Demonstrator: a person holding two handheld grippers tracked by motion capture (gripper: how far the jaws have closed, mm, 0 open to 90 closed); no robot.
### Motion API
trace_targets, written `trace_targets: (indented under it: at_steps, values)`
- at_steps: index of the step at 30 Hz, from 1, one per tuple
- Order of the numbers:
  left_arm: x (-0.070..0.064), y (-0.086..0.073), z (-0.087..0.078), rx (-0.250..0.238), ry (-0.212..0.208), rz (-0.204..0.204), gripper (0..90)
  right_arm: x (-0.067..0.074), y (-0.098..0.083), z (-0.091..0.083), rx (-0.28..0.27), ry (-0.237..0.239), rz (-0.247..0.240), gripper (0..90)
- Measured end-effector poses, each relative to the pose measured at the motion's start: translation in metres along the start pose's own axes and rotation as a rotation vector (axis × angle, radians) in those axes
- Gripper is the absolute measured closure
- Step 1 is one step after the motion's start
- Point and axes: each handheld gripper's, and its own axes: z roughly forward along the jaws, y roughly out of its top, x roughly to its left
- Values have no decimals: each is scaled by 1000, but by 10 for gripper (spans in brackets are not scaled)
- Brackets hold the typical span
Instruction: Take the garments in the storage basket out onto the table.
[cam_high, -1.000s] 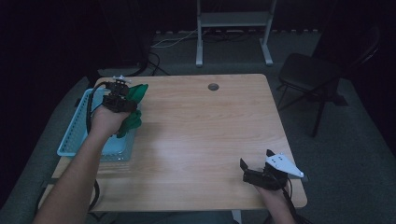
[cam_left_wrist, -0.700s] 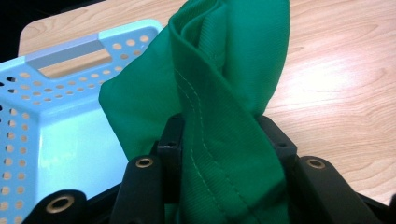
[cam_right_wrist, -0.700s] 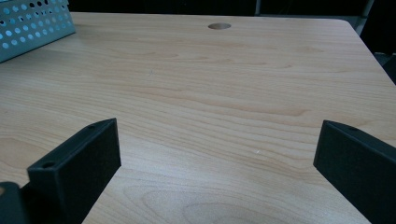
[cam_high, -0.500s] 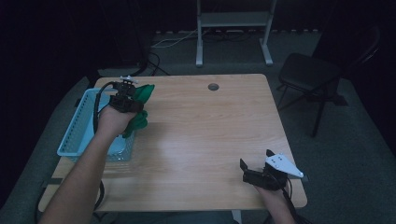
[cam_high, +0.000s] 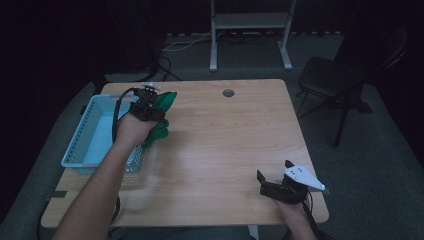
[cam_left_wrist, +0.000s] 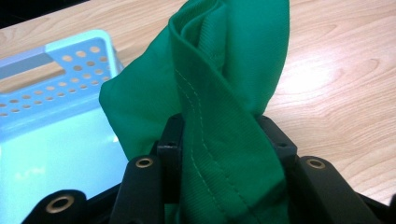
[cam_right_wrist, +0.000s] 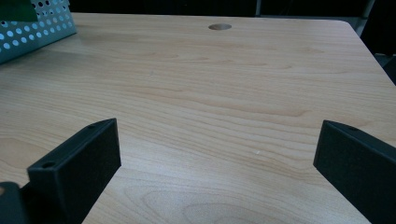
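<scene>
A green cloth (cam_high: 162, 112) hangs bunched from my left gripper (cam_high: 145, 107), at the right rim of the light blue basket (cam_high: 95, 135) on the table's left side. In the left gripper view the cloth (cam_left_wrist: 219, 93) is pinched between the two black jaws, with the basket (cam_left_wrist: 56, 93) below and to the left. My left gripper (cam_left_wrist: 219, 140) is shut on the cloth. My right gripper (cam_high: 280, 182) rests near the table's front right edge, jaws wide apart. In the right gripper view the right gripper (cam_right_wrist: 217, 154) has only bare wood between its jaws.
The wooden table (cam_high: 225, 145) has a round cable hole (cam_high: 228, 93) near its far edge. A dark chair (cam_high: 330, 80) stands off the far right corner. A metal stand (cam_high: 250, 30) is behind the table. The basket's corner (cam_right_wrist: 32, 25) lies at the far left in the right gripper view.
My left hand has carried the green cloth a little to the right and toward the table's near side, along the basket's right rim. The right gripper has stayed still.
</scene>
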Motion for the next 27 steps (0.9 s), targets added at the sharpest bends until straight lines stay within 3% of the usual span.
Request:
trace_targets:
  at_steps: [27]
  values:
    - [-46,10,13,18,-37,57,600,0,0,0,1,5,-3,0]
